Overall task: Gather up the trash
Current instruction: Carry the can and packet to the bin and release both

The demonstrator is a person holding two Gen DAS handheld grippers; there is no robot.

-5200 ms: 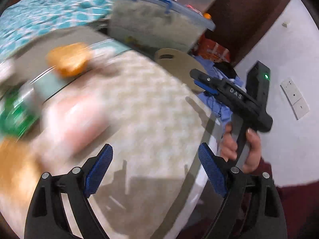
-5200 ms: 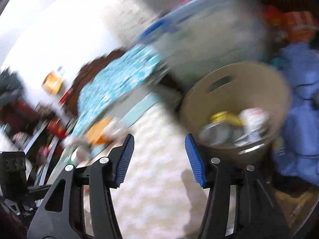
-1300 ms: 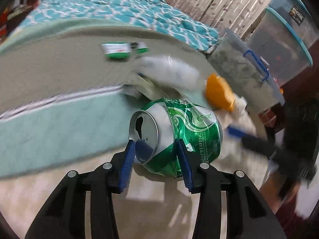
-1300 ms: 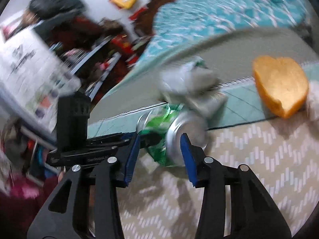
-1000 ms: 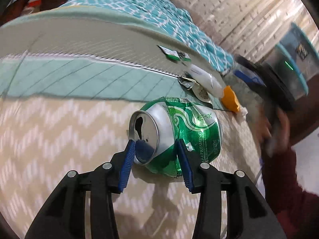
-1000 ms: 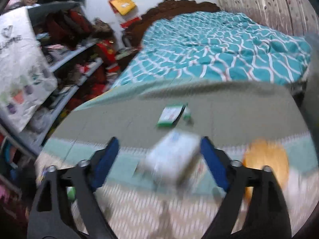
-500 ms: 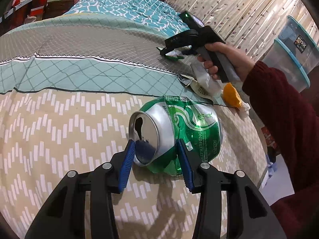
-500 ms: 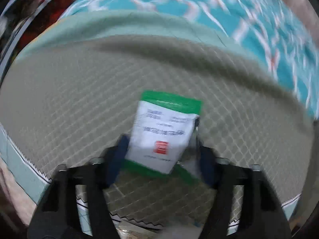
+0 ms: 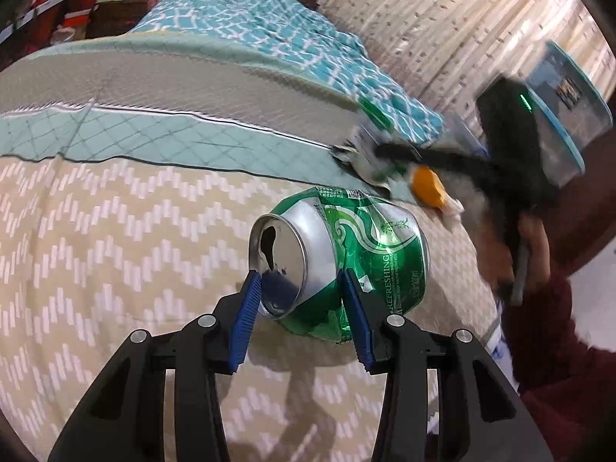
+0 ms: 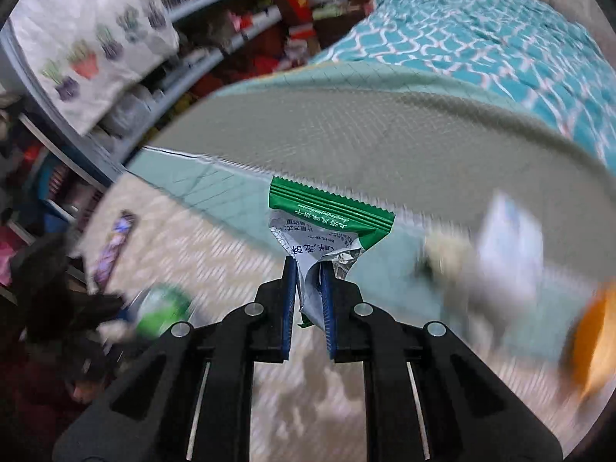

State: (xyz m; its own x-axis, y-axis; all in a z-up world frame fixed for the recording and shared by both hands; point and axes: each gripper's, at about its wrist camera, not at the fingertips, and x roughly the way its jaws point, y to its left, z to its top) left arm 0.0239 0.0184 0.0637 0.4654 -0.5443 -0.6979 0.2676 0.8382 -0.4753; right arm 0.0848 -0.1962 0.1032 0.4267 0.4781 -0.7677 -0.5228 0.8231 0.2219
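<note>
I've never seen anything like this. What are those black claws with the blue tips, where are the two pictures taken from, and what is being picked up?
There is no robot here. A person holds a hand tool in each hand, each with two black fingers that end in blue pads, and a small camera on each tool looks forward along them. That is why the claws fill the bottom of both pictures.

The left-hand view shows the left gripper clamped on a dented green can, lying on its side between the pads. To the right, blurred, you see the person's other hand with its tool.

The right-hand view shows the right gripper pinched shut on a green and white wrapper.

Below is a patterned bedcover, with an orange piece and more litter lying on it.
</note>
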